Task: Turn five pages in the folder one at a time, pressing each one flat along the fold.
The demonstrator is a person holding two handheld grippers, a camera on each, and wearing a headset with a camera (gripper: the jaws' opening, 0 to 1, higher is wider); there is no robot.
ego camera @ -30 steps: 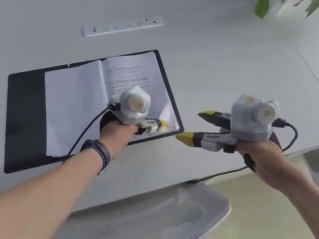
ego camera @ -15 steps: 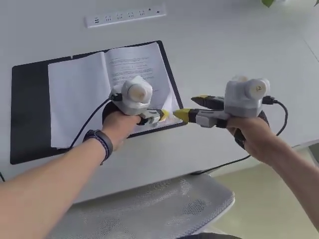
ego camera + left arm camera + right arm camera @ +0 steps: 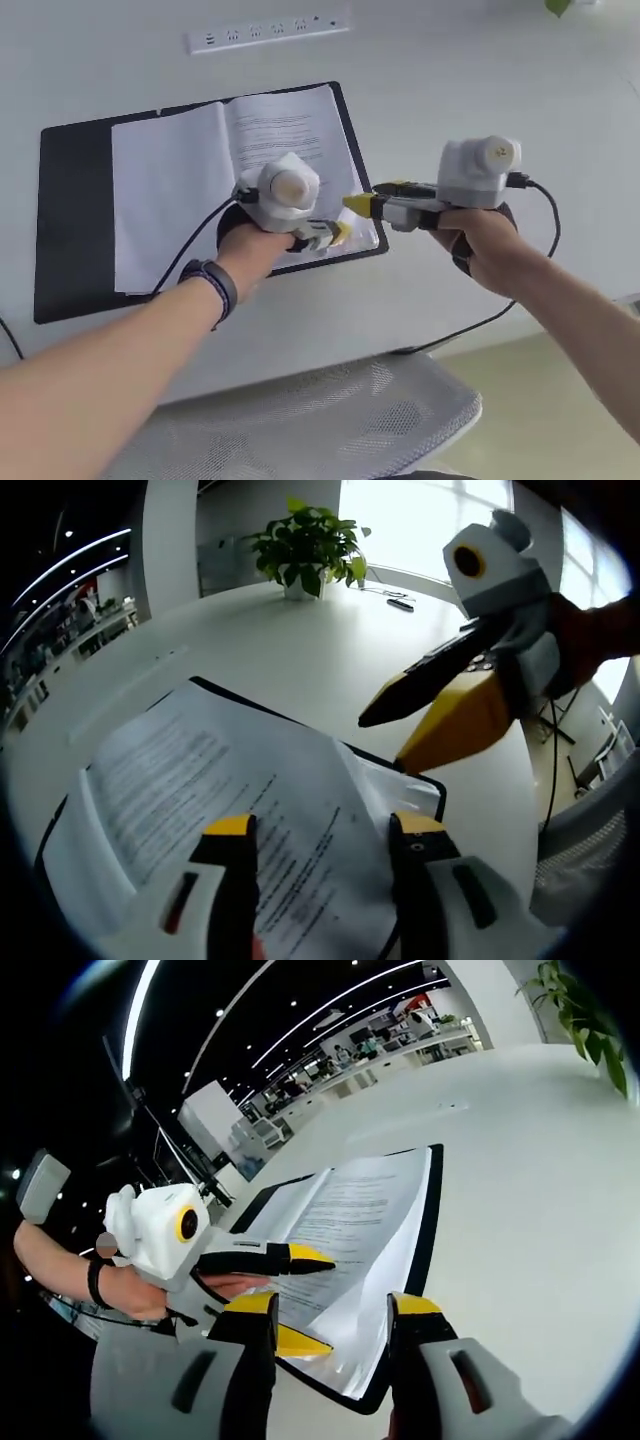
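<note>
The black folder lies open on the white table, a blank sheet on its left side and a printed page on its right. My left gripper stands open over the page's near right corner; its own view has the printed page under the spread jaws. My right gripper is open beside the folder's right edge, its tips close to the left gripper's. It enters the left gripper view from the right. The right gripper view looks along the folder and at the left gripper.
A white power strip lies on the table behind the folder. A mesh chair back sits below the table's near edge. Cables trail from both grippers. A potted plant stands far off on the table.
My right gripper has moved left and up to the folder's right edge, close to the left gripper. The left gripper has stayed at the page's near right corner.
</note>
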